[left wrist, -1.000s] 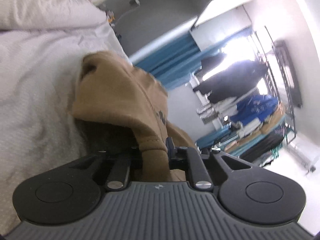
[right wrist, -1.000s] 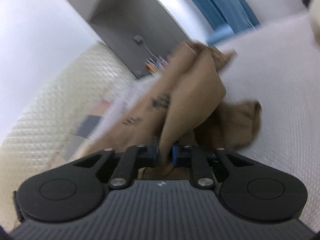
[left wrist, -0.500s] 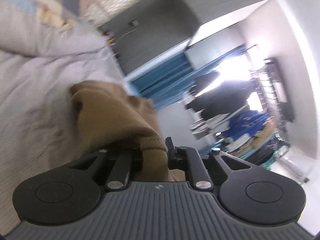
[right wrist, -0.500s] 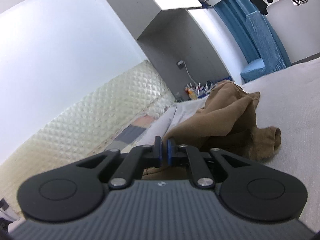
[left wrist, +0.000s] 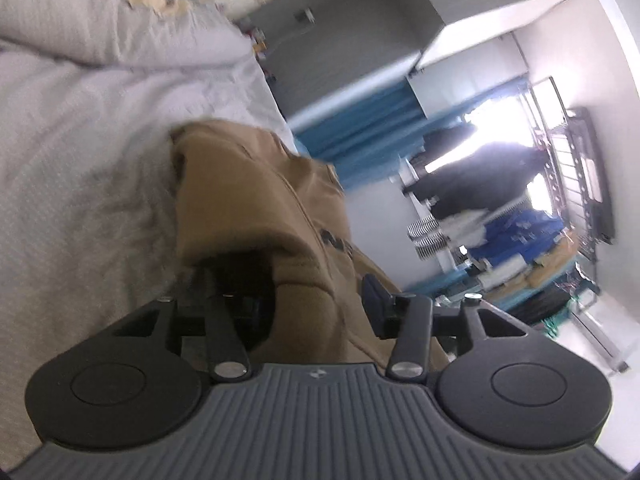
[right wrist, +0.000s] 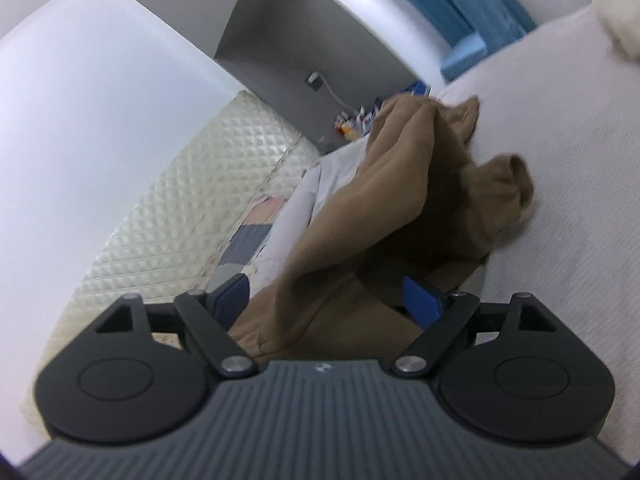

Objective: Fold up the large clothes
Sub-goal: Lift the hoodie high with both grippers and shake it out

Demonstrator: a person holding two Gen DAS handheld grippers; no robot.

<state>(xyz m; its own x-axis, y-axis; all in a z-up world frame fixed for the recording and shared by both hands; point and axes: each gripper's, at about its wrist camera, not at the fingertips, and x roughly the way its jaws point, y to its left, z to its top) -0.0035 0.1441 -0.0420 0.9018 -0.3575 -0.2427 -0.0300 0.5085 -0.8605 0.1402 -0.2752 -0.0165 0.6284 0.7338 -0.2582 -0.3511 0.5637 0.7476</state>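
A brown sweatshirt with dark lettering lies bunched on the pale bedspread. My left gripper has its jaws opening. A fold of the brown cloth still drapes between them and hides the left finger, while the right pad stands just off the fabric. In the right wrist view the same sweatshirt is heaped ahead. My right gripper has its jaws opening wide, with blue pads well apart. A loose flap of the cloth hangs between them, and neither pad presses on it.
A pillow lies at the head of the bed by a quilted headboard. Small items stand on a bedside shelf. Beyond the bed's edge hang blue curtains, with a clothes rack farther off.
Both grippers were shut on the brown cloth and now stand open, the right one much wider. Both views have shifted over the bed, and the sweatshirt has slumped into a heap.
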